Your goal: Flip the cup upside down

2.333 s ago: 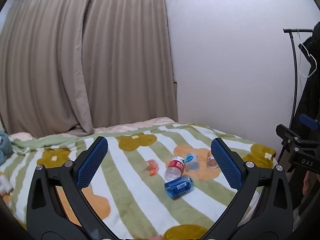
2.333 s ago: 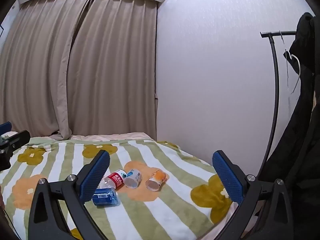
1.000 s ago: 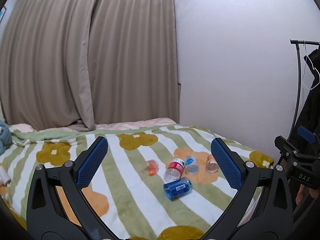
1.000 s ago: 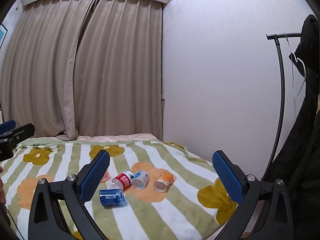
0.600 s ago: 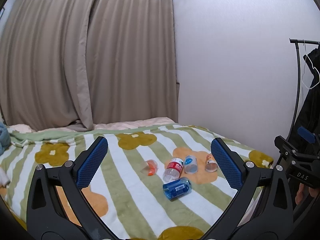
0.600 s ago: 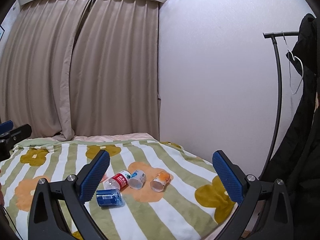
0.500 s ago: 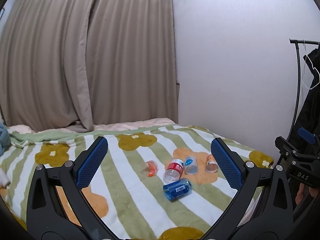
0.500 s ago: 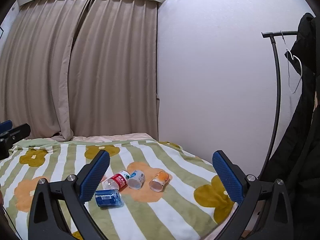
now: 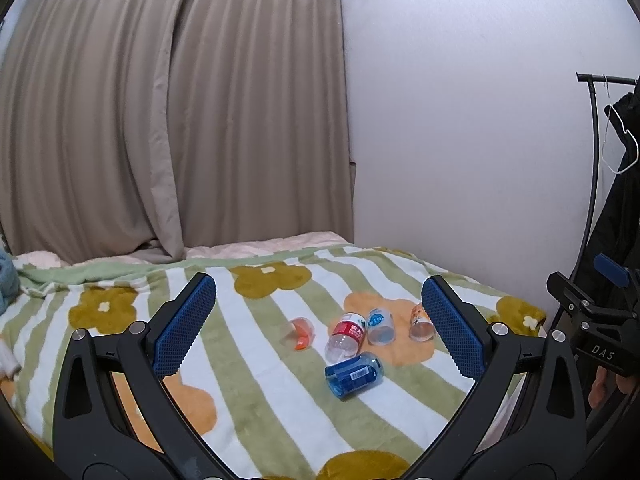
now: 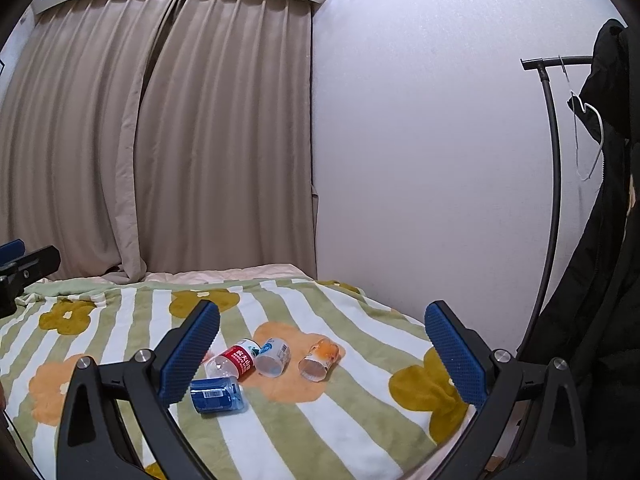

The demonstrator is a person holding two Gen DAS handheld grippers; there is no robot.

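- Bedspread point(image 9: 248, 380): green and white stripes with mustard and orange flower patches, covering a bed against the white wall. It serves as the work surface and is soft, so anything set on it may tip.
- Orange-print cup point(image 10: 320, 360): lies on its side on an orange flower patch, open mouth turned toward the camera. Seen from the left wrist it sits just beside the right pad of that tool point(image 9: 421, 323). Judged to be one candidate for the flip.
- White-and-blue cup point(image 10: 273, 357): on its side, just left of the orange-print cup, mouth also facing the camera. A second candidate; which cup is meant cannot be told.
- Red-label bottle point(image 10: 234, 361): clear plastic, on its side, touching or nearly touching the white-and-blue cup.
- Blue container point(image 10: 216, 394): on its side, nearest the viewer, just in front of the bottle.
- Small orange item point(image 9: 301, 332): translucent, apart to the left of the cluster; its kind is unclear.
- Left gripper point(image 9: 319, 330): jaws spread wide, holding nothing, raised well back from the items. Judged to be framing the cluster ahead of an approach.
- Right gripper point(image 10: 322, 360): jaws likewise spread and empty, well short of the cups, with the cluster between its blue pads. The orange-print cup lies near its centre line, so it looks the better placed to reach in.
- Curtain point(image 10: 160, 140): beige, drawn, behind the bed.
- Coat rack point(image 10: 554, 160): black, at right, with dark garments and a hanger.
- Stage: approach not yet begun; no cup touched.
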